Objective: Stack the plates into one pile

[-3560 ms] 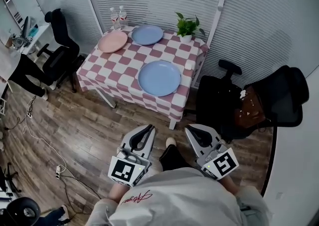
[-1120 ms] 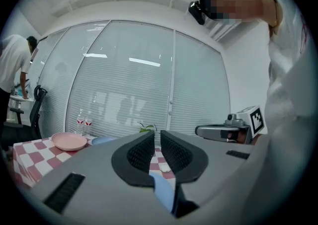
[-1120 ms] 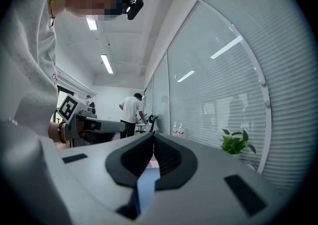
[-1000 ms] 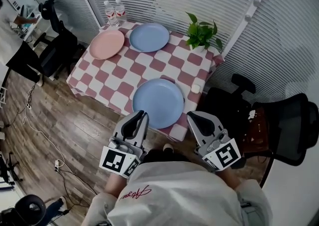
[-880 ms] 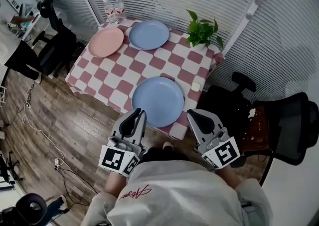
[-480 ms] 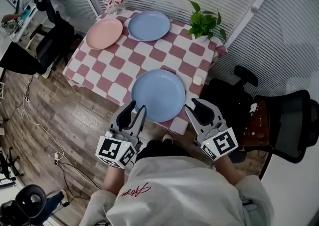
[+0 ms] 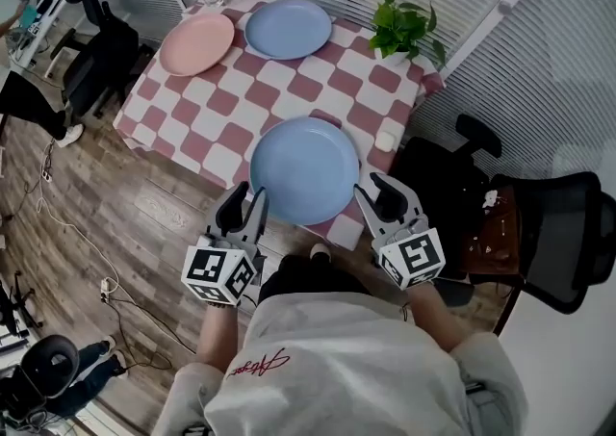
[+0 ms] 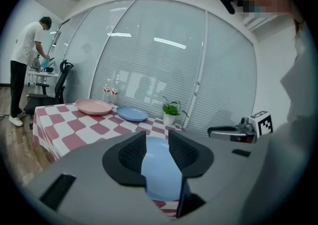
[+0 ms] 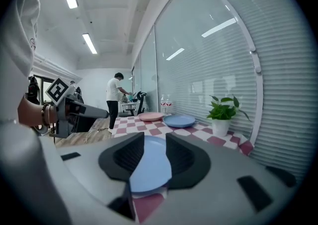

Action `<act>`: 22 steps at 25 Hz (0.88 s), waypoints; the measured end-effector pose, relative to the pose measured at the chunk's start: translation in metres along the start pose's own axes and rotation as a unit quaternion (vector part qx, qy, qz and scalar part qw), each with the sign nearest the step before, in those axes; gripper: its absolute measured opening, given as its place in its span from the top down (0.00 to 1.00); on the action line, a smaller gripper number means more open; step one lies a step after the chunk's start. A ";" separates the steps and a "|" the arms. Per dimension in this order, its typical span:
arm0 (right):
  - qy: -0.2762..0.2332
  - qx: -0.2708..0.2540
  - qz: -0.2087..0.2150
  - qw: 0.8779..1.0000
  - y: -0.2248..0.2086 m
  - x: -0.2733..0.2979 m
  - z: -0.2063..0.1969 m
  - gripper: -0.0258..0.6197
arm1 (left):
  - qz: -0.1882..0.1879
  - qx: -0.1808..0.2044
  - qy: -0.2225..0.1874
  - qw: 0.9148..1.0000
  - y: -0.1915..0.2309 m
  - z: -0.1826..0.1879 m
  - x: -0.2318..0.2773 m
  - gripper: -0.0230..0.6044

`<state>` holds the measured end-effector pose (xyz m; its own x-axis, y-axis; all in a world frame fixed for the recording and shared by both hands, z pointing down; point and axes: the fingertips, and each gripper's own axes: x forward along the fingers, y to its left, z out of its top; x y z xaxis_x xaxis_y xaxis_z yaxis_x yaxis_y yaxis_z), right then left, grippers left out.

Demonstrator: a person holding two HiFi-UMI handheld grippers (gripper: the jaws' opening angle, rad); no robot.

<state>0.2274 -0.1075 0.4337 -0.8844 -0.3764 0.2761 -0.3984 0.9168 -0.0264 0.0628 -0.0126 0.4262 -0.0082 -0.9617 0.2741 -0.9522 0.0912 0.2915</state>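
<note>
The left tool (image 7: 243, 201) and right tool (image 7: 378, 195), jaws just opening and spread on nothing, flank a large round blue plate (image 7: 304, 169) on the pink-and-white checked worktop (image 7: 231, 107). A round pink plate (image 7: 196, 43) and a second blue plate (image 7: 288, 28) lie at its far end.

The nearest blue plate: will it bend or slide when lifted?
The nearest blue plate looks moulded, so probably stiff. Smooth, it may slide on the tablecloth. Wide and shallow, it might tilt held by one edge.
</note>
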 end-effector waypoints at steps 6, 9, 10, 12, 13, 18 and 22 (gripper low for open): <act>0.030 0.022 -0.012 0.999 -0.012 0.013 -0.026 0.76 | 0.018 -0.037 0.030 0.999 0.018 -0.030 0.007 0.74; 0.039 0.038 -0.019 0.998 -0.018 0.015 -0.037 0.75 | 0.026 -0.037 0.041 0.998 0.022 -0.038 0.009 0.74; 0.044 0.041 -0.020 0.998 -0.020 0.016 -0.041 0.76 | 0.029 -0.039 0.045 0.998 0.024 -0.041 0.010 0.74; 0.054 0.044 -0.020 0.997 -0.023 0.019 -0.048 0.75 | 0.035 -0.043 0.052 0.997 0.028 -0.047 0.012 0.74; 0.059 0.045 -0.020 0.997 -0.025 0.021 -0.052 0.75 | 0.038 -0.045 0.056 0.997 0.030 -0.050 0.014 0.74; 0.080 0.048 -0.027 0.995 -0.030 0.029 -0.070 0.74 | 0.053 -0.046 0.082 0.994 0.039 -0.068 0.021 0.74; 0.095 0.052 -0.036 0.993 -0.034 0.033 -0.084 0.74 | 0.057 -0.046 0.098 0.992 0.044 -0.078 0.025 0.74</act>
<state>0.2324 -0.1396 0.5241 -0.7945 -0.3993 0.4574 -0.4906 0.8661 -0.0960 0.0445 -0.0124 0.5169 -0.0461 -0.8760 0.4801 -0.9162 0.2286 0.3292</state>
